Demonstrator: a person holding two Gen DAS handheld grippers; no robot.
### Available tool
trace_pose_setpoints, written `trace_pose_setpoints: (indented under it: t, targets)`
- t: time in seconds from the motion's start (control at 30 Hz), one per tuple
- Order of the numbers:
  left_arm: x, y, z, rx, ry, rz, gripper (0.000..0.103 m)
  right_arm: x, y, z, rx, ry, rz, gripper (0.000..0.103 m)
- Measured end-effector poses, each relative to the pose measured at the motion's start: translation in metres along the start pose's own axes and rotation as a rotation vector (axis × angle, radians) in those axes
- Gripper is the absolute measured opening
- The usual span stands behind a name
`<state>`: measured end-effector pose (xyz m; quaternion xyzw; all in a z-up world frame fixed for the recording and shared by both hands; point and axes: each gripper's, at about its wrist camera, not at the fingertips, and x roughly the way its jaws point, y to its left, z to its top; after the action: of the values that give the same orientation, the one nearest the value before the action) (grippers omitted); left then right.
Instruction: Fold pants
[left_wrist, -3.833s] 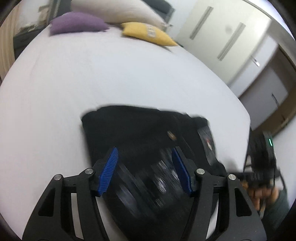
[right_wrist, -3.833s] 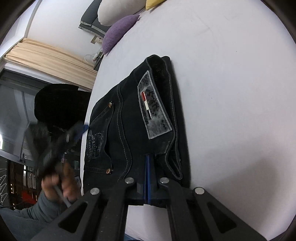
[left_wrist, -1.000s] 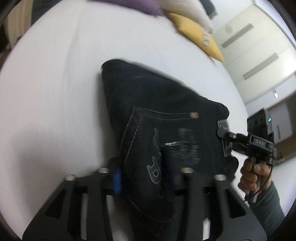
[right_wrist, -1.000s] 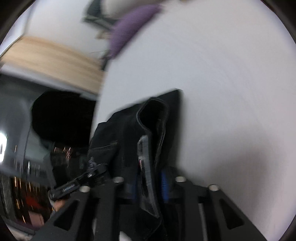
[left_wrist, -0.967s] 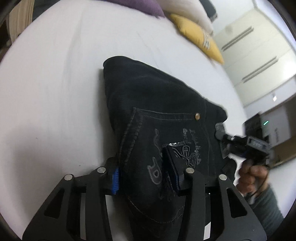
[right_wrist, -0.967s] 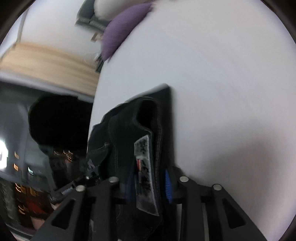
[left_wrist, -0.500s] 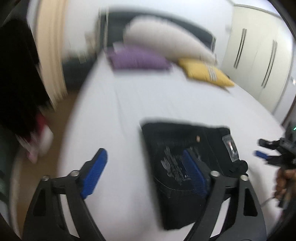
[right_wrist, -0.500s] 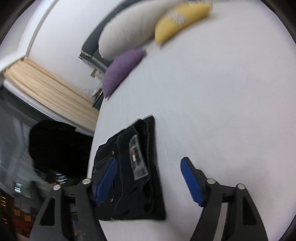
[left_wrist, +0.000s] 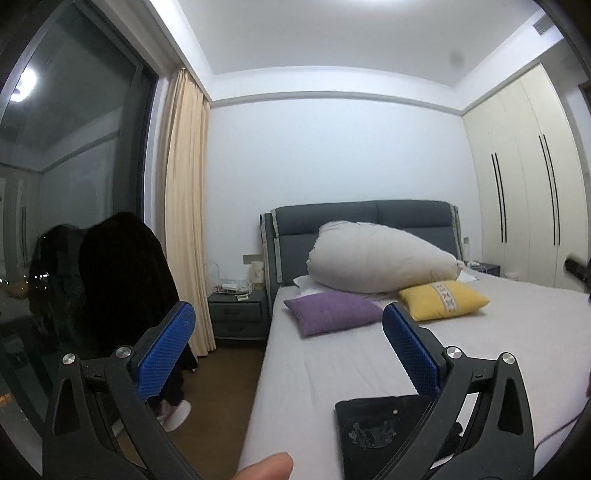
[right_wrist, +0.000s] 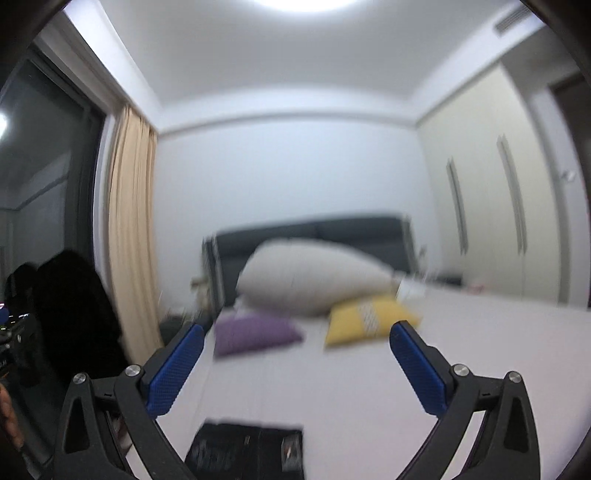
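The black pants (left_wrist: 376, 432) lie folded into a compact bundle on the near part of the white bed (left_wrist: 332, 369), pocket embroidery facing up. They also show blurred at the bottom of the right wrist view, pants (right_wrist: 243, 450). My left gripper (left_wrist: 288, 310) is held level above and behind them, its jaws opening wide with nothing between the blue pads (left_wrist: 166, 354). My right gripper (right_wrist: 297, 328) also points level toward the headboard, jaws opening, with nothing between them. Neither gripper touches the pants.
At the head of the bed lie a purple cushion (left_wrist: 332, 314), a yellow cushion (left_wrist: 443, 299) and a large white pillow (left_wrist: 376, 258). A dark coat (left_wrist: 122, 280) hangs left of the bed beside the curtain (left_wrist: 184, 221). A wardrobe (left_wrist: 535, 203) lines the right wall.
Both grippers let go of the pants, opened wide and rose away from the bed, tilting up from looking down at the bundle to facing the headboard.
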<state>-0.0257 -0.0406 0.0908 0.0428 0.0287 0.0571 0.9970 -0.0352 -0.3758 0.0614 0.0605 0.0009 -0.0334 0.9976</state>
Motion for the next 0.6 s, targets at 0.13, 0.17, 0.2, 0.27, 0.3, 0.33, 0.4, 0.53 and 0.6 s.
trace_pose_setpoints:
  t: [0.13,0.17,0.2,0.27,0.3,0.33,0.4,0.53,0.6]
  targets:
    - [-0.042,0.001,0.025,0.091,-0.038,0.017,0.103,-0.04,0.005,0.036,0.035,-0.09,-0.003,0.103]
    - [-0.052,0.001,0.028,0.107,-0.047,0.008,0.103,-0.049,0.007,0.043,0.033,-0.114,-0.001,0.103]
    - [-0.06,0.004,0.033,0.112,-0.046,0.009,0.103,-0.057,0.009,0.048,0.021,-0.135,-0.002,0.103]
    - [-0.067,0.007,0.04,0.098,-0.012,0.012,0.103,-0.075,0.019,0.058,-0.031,-0.18,-0.028,0.103]
    - [-0.068,0.005,0.043,0.092,0.011,0.014,0.103,-0.081,0.024,0.06,-0.05,-0.189,-0.031,0.103]
    - [-0.067,0.005,0.044,0.077,0.05,0.018,0.103,-0.085,0.029,0.062,-0.067,-0.192,-0.021,0.103]
    - [-0.057,0.008,0.038,0.029,0.143,0.008,0.103,-0.087,0.034,0.062,-0.076,-0.171,0.014,0.103]
    - [-0.028,0.002,0.006,0.005,0.352,-0.016,0.103,-0.065,0.035,0.046,-0.047,-0.001,-0.003,0.103]
    - [-0.016,-0.005,-0.018,0.011,0.456,-0.031,0.103,-0.047,0.034,0.027,-0.006,0.117,-0.013,0.103]
